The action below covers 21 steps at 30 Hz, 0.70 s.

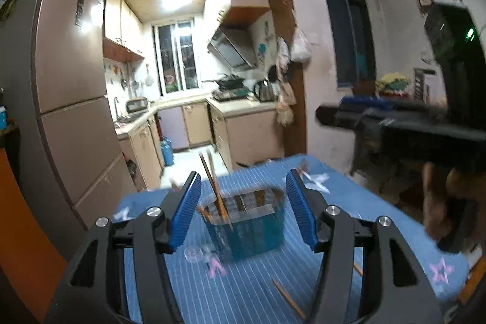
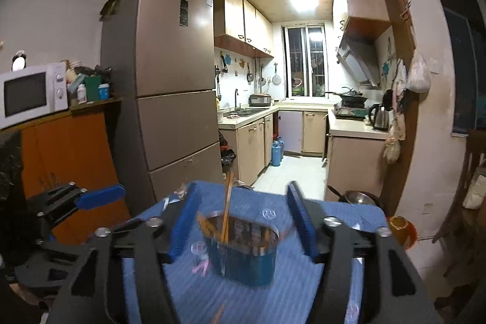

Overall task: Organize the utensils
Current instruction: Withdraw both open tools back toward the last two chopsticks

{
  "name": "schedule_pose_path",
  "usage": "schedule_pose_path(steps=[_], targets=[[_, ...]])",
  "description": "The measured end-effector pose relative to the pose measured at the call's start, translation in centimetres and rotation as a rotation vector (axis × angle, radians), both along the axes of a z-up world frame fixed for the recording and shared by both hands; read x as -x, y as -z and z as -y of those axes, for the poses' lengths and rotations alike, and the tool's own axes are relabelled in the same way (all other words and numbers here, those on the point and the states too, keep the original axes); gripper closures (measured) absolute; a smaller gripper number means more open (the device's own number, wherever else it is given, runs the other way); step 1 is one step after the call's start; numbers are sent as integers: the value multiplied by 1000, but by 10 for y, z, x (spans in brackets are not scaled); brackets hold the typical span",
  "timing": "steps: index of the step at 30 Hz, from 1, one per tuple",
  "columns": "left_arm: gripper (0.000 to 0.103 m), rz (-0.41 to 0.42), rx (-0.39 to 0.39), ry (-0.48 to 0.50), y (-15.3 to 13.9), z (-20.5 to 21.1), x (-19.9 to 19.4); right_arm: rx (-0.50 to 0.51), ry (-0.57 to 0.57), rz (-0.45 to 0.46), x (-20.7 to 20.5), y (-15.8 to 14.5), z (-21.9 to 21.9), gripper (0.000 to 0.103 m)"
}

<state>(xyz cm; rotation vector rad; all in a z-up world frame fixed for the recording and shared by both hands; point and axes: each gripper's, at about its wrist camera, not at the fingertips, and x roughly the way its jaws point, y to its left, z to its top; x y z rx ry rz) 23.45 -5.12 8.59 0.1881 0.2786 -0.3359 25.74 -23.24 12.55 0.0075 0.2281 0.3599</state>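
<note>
A blue utensil holder [image 1: 252,230] stands on the blue striped tablecloth [image 1: 231,287], with brown chopsticks [image 1: 214,190] leaning upright in it. My left gripper [image 1: 243,181] is open just short of the holder, with nothing between its blue pads. Loose chopsticks [image 1: 288,298] lie on the cloth near me. In the right wrist view the same holder [image 2: 243,254] and its chopsticks [image 2: 227,211] sit ahead of my right gripper [image 2: 242,187], which is open and empty. A blue pad [image 2: 100,199] of the left gripper shows at the left. The right gripper [image 1: 331,116] hovers at the right, held by a hand [image 1: 437,202].
A small clear cup [image 1: 194,252] lies left of the holder. Beyond the table's far edge are a metal pan [image 2: 358,198] and an orange cup [image 2: 401,230]. A tall fridge [image 2: 170,81] stands at the left and a wooden chair [image 2: 467,187] at the right.
</note>
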Motion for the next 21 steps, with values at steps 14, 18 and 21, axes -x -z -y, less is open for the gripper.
schedule_pose_path(steps=[14,18,21], targets=[[45,-342,-16,54,166,7,91,6,151,-193,178,170,35,69],[46,-386,-17,60,191,14,108,-3,157,-314,191,218,38,73],[50,-419,-3,67,202,17,110,-14,143,-362,193,237,35,77]])
